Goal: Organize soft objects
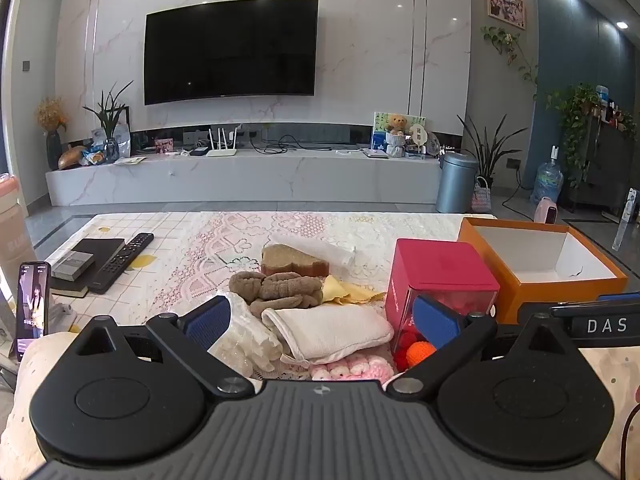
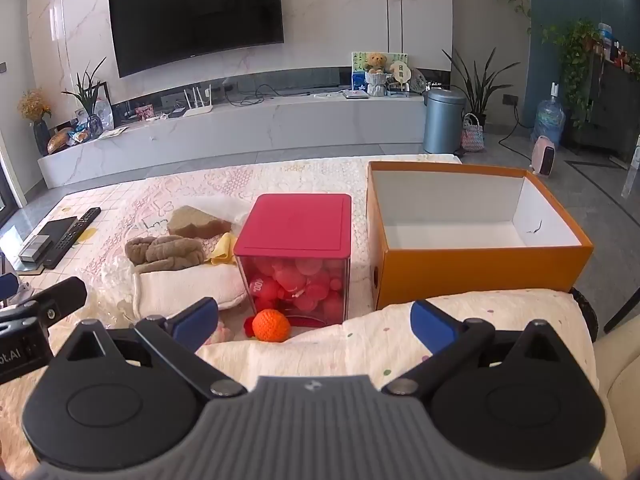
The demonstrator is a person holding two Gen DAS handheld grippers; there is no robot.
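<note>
With both the left gripper (image 1: pixel 322 322) and the right gripper (image 2: pixel 314 322) spread wide and empty, we judge the white towel (image 1: pixel 332 330), lying beside the red-lidded box (image 1: pixel 440 276), light and floppy, best pinched at its folded edge.

Cloth pile (image 2: pixel 176 272) left of lidded cube (image 2: pixel 296 248), open box (image 2: pixel 472 264) right, ball (image 2: pixel 272 325) apparently before cube.

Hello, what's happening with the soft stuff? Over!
Left gripper open, right gripper open, both empty. Soft pile on table, orange box empty. Red-lidded box sits between them.
</note>
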